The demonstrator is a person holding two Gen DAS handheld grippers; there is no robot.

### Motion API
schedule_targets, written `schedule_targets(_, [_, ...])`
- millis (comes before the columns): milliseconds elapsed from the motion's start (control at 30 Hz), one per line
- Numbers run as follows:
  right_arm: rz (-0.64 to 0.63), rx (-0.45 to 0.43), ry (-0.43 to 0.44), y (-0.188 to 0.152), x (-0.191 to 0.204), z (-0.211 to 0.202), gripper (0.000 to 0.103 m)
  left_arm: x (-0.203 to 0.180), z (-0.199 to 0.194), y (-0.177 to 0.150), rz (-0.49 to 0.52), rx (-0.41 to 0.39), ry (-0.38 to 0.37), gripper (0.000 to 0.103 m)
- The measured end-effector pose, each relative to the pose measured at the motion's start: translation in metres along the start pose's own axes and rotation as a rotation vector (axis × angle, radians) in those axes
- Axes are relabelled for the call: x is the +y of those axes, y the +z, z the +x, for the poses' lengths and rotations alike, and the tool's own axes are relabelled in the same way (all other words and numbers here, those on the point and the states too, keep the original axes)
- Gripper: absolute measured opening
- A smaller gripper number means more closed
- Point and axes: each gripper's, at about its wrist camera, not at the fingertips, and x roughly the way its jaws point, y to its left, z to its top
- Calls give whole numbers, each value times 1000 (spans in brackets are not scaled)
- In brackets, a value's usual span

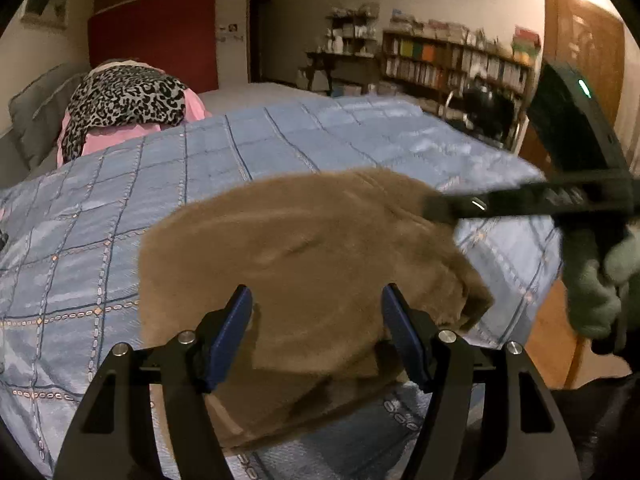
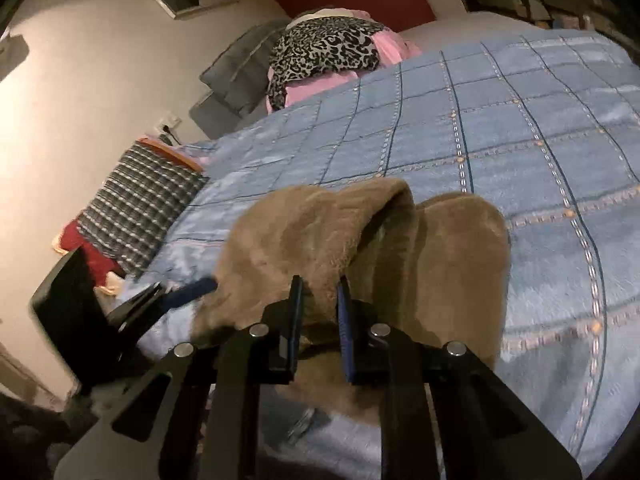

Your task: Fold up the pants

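Folding is well along, we judge — the fuzzy tan fleece pants (image 1: 304, 256) lie in a compact bundle near the edge of the blue checked quilted bedspread (image 1: 120, 208). Our left gripper (image 1: 316, 312) hovers with fingers wide apart over the bundle; the right gripper (image 2: 318, 300) has fingers narrowly apart, whether pinching fabric we cannot tell. Only the right wrist view shows an upper flap standing open — still to be flattened. The left view alone shows the bookshelf (image 1: 452, 64).
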Motion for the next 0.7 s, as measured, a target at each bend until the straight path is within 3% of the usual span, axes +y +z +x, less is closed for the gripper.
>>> schedule_targets(100, [13, 34, 17, -16, 5, -9, 16, 11, -16, 7, -38, -51, -30, 79])
schedule_targets(233, [16, 64, -25, -36, 3, -3, 15, 15, -17, 15, -61, -79, -26, 79])
schedule_targets(400, [67, 69, -65, -44, -16, 12, 17, -3, 17, 2, -11, 9, -69, 79])
schedule_targets(467, [75, 49, -70, -42, -17, 10, 42, -14, 38, -12, 32, 63, -47, 79])
schedule_targets(500, [83, 27, -83, -39, -19, 6, 63, -18, 44, -18, 48, 69, -29, 79])
schedule_targets(533, [92, 3, -90, -38, -22, 1, 76, -20, 47, -23, 60, 64, -15, 80])
schedule_targets(600, [116, -33, -93, -32, -29, -4, 77, -19, 46, -26, 50, 49, -21, 80])
schedule_targets(700, [161, -15, -81, -23, -42, 8, 77, -13, 44, -26, 12, 48, -47, 80])
